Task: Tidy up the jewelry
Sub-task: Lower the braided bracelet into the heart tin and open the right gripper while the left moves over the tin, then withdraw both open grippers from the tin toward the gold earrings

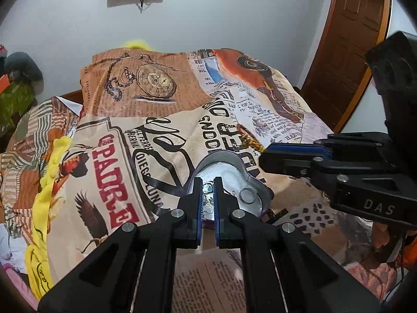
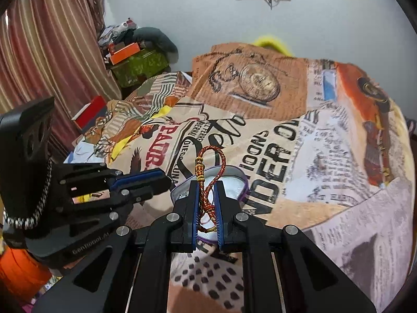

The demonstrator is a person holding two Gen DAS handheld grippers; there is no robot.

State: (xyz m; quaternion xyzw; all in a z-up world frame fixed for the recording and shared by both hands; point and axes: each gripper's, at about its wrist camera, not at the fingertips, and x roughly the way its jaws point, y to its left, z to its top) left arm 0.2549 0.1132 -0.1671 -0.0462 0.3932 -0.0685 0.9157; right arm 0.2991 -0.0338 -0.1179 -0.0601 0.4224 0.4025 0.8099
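Red-and-gold braided cord bracelet [image 2: 209,182] sits pinched in your right tongs [image 2: 207,182], its loop standing up above the fingertips, directly over the open heart-shaped box [image 2: 243,182] with its white lining. Your left tongs [image 1: 207,182] are nearly pressed together on a small sparkling piece of jewelry [image 1: 207,189] inside that same box [image 1: 229,167]. Both tongs meet over the box, which lies on the newspaper-print bedspread [image 1: 125,140] toward the near edge of the bed.

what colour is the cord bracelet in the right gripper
Red and orange braid with gold beads, clearest in the right wrist view.
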